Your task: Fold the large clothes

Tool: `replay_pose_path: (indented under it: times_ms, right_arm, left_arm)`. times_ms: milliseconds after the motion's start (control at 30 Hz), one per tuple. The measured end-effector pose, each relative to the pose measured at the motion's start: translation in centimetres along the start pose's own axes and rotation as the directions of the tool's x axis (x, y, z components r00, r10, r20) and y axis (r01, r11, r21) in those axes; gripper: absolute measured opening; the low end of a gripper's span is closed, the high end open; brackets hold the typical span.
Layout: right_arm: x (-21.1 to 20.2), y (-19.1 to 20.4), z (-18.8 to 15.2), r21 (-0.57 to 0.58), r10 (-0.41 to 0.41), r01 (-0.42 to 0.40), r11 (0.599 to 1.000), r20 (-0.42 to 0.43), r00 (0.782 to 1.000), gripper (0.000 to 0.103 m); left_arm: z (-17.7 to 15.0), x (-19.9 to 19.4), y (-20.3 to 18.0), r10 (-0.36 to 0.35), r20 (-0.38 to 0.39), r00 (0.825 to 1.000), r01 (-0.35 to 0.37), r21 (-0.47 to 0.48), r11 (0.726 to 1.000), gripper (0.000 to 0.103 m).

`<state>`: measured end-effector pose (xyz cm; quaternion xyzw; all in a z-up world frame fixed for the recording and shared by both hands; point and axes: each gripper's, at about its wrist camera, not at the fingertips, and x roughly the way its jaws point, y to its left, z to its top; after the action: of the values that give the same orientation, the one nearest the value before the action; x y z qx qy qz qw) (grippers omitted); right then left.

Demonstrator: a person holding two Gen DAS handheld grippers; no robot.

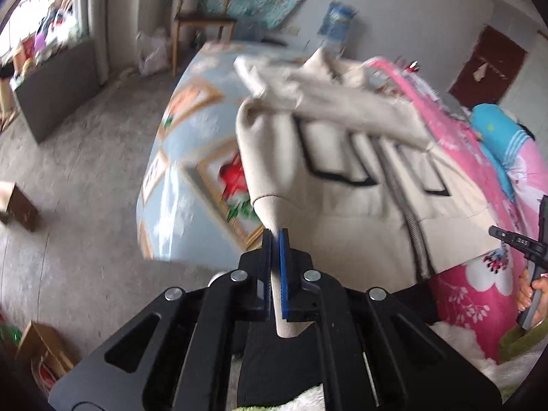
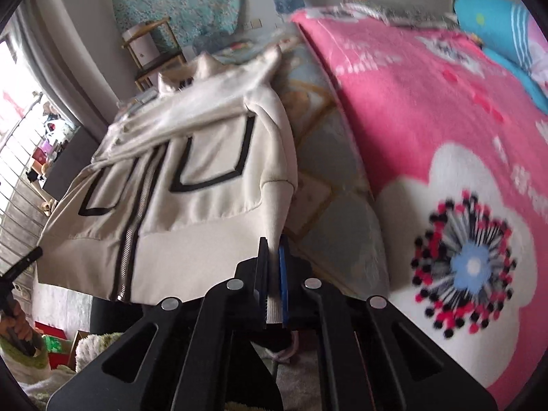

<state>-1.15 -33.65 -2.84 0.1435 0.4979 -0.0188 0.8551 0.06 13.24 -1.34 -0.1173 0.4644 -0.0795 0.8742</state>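
On the bed (image 1: 191, 157), jacket as landmark:
jacket: cream zip-up jacket (image 1: 346, 185), black-outlined pockets, front side up, lies across the bed's blue patterned sheet (image 1: 202, 126), its far edge against the pink floral blanket (image 2: 428, 109).
left gripper: left gripper (image 1: 275, 236) clenched on a bottom corner of the jacket; cream fabric pinched between the blue pads, a tail of it sticking out behind the jaws toward the camera.
right gripper: right gripper (image 2: 273, 243) clenched on the opposite bottom corner; ribbed hem fabric visible between the pads.
jacket vs claws: body of the jacket stretches away from both claws toward the far wall; hem end is nearest, collar end farthest. Hem looks lifted off the bed at both corners.
sleeve: one sleeve (image 1: 328, 102) lies folded across the upper chest of the jacket.
zipper: zipper (image 2: 135, 219) runs from the hem up the middle, closed as far as visible.
other hand: seen from the left wrist view, a hand (image 1: 534, 291) gripping the right tool's handle at the jacket's right, cut off by the frame.
hard to read: motion blur on sleeve, collar and blanket print; collar shape unclear. Left bottom corner's actual edge hidden inside the jaws. Far side of the jacket partly covered by the sleeve.
background: wooden chair (image 1: 202, 17) beyond the jacket's collar end, by the wall.
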Motion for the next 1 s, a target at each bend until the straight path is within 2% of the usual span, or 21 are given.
replay_pose_path:
  times_ms: [67,167,300,400,500,600,633,667,700,733,767,800,833,867,933,1000]
  right_arm:
    - [1.6,-0.9,-0.4,0.034,0.010,-0.008,0.999,-0.039,0.999,0.005]
    - [1.0,-1.0,0.5,0.034,0.036,-0.036,0.999,-0.018,0.999,0.005]
    - [-0.8,-0.1,3.9,-0.005,0.078,-0.078,0.997,0.060,0.995,0.005]
    - [-1.2,0.6,7.7,-0.027,0.121,-0.118,0.993,0.123,0.985,0.005]
    - [-0.2,1.8,11.5,-0.050,0.132,-0.125,0.991,0.167,0.977,0.005]
    - [2.6,2.2,15.5,-0.027,0.131,-0.129,0.991,0.173,0.976,0.005]
    - [3.8,2.2,16.5,-0.011,0.125,-0.125,0.992,0.165,0.978,0.006]
    - [5.5,2.0,17.5,0.024,0.125,-0.130,0.991,0.144,0.982,0.006]
    - [7.0,1.7,18.2,0.058,0.135,-0.143,0.988,0.123,0.983,0.006]
    - [8.9,1.2,18.8,0.097,0.149,-0.158,0.983,0.093,0.984,0.010]
    - [10.0,0.9,19.0,0.126,0.149,-0.158,0.979,0.073,0.986,0.018]
    - [11.1,0.4,19.2,0.166,0.149,-0.157,0.974,0.059,0.987,0.029]
    - [11.5,-0.2,19.1,0.200,0.152,-0.162,0.966,0.064,0.986,0.046]
    - [11.5,-0.7,18.8,0.226,0.163,-0.174,0.958,0.067,0.984,0.058]
    - [10.6,-1.7,17.9,0.258,0.208,-0.230,0.938,0.109,0.972,0.062]
    - [9.4,-2.3,16.8,0.259,0.225,-0.249,0.933,0.116,0.967,0.062]
  left_arm:
    - [-0.7,1.8,1.1,-0.005,-0.042,0.999,0.003,-0.050,0.999,0.004]
    - [0.1,1.0,0.9,-0.038,-0.005,0.999,0.037,-0.048,0.998,0.004]
    - [3.8,-0.9,0.7,-0.137,0.067,0.988,0.141,-0.058,0.988,0.004]
    - [7.5,-0.7,1.2,-0.188,0.105,0.976,0.199,-0.096,0.975,0.004]
    - [11.1,1.0,1.5,-0.176,0.132,0.975,0.192,-0.119,0.974,0.004]
    - [14.8,4.1,2.0,-0.165,0.121,0.979,0.182,-0.143,0.973,0.006]
    - [15.9,5.3,2.2,-0.136,0.121,0.983,0.153,-0.146,0.977,0.007]
    - [16.7,6.1,2.4,-0.100,0.130,0.987,0.118,-0.141,0.983,0.012]
    - [17.4,6.9,2.8,-0.054,0.132,0.990,0.073,-0.145,0.987,0.026]
    - [17.9,7.5,3.3,-0.025,0.129,0.991,0.046,-0.157,0.987,0.034]
    - [18.3,7.9,4.0,-0.010,0.126,0.992,0.033,-0.179,0.983,0.040]
    - [18.4,7.9,4.6,-0.013,0.128,0.992,0.039,-0.200,0.979,0.040]
    - [18.1,7.8,5.0,-0.020,0.132,0.991,0.048,-0.215,0.976,0.040]
    - [17.9,7.5,5.3,-0.025,0.136,0.990,0.055,-0.220,0.974,0.040]
    - [16.6,6.8,5.4,-0.030,0.129,0.991,0.057,-0.208,0.976,0.040]
    - [14.9,6.3,5.3,-0.047,0.105,0.993,0.066,-0.189,0.980,0.043]
